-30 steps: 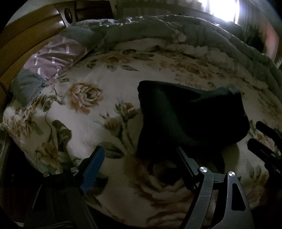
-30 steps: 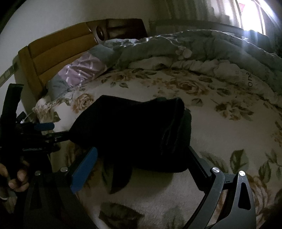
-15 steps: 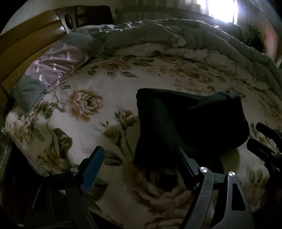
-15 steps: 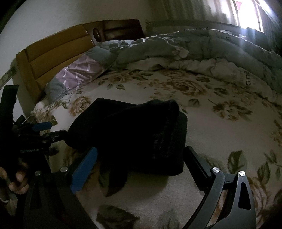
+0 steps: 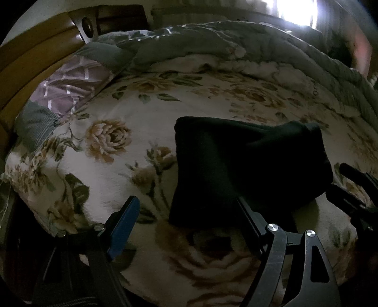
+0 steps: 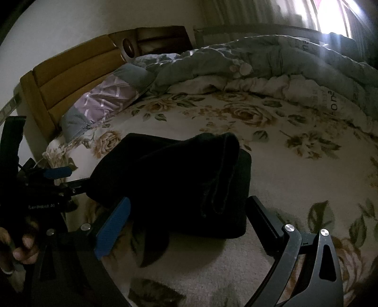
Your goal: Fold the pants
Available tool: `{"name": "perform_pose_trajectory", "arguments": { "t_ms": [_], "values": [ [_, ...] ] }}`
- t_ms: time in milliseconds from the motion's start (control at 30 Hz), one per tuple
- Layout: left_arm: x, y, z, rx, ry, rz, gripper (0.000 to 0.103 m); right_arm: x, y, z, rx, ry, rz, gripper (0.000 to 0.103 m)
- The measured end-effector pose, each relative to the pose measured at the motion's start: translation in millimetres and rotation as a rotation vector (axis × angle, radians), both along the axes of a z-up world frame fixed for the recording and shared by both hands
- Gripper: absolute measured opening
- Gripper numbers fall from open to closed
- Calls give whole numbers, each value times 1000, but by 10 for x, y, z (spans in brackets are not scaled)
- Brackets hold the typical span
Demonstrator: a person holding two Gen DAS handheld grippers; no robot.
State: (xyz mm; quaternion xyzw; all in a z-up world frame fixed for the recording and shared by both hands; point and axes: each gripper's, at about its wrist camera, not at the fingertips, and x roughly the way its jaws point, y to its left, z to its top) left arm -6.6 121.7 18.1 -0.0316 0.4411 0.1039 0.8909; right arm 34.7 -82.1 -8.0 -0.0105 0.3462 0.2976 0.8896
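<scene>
The black pants [image 5: 248,165] lie folded into a thick bundle on the floral bedspread [image 5: 106,165]. My left gripper [image 5: 186,212] is open at the bundle's near left corner, and its right finger [image 5: 248,217] overlaps the near edge of the cloth. In the right wrist view the pants [image 6: 177,177] fill the middle, with a loose flap hanging toward me. My right gripper [image 6: 189,222] is open, its fingers on either side of the bundle's near edge. The left gripper [image 6: 63,177] shows at the left, held by a hand [image 6: 21,248].
A purple and grey pillow [image 6: 106,101] leans against the wooden headboard [image 6: 70,70] at the far left. A bunched grey quilt [image 6: 259,61] runs along the far side of the bed. A bright window [image 6: 330,16] is at the far right.
Both views have drifted slightly and show a little more of the headboard. The pants lie where they were, and both grippers stay open.
</scene>
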Motion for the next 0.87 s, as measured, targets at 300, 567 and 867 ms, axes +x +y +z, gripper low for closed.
{"name": "perform_pose_trajectory", "arguments": {
  "t_ms": [300,567,867],
  "values": [
    [44,-75,3,6,2,-10,81,11,-2,-44,16,11,-8,98],
    [43,-119,5,11,3,-10,81,3,4,-59,24,14,-6,98],
    [77,-136,15,20,-1,-3,81,-8,-26,-68,53,12,-13,98]
  ]
}}
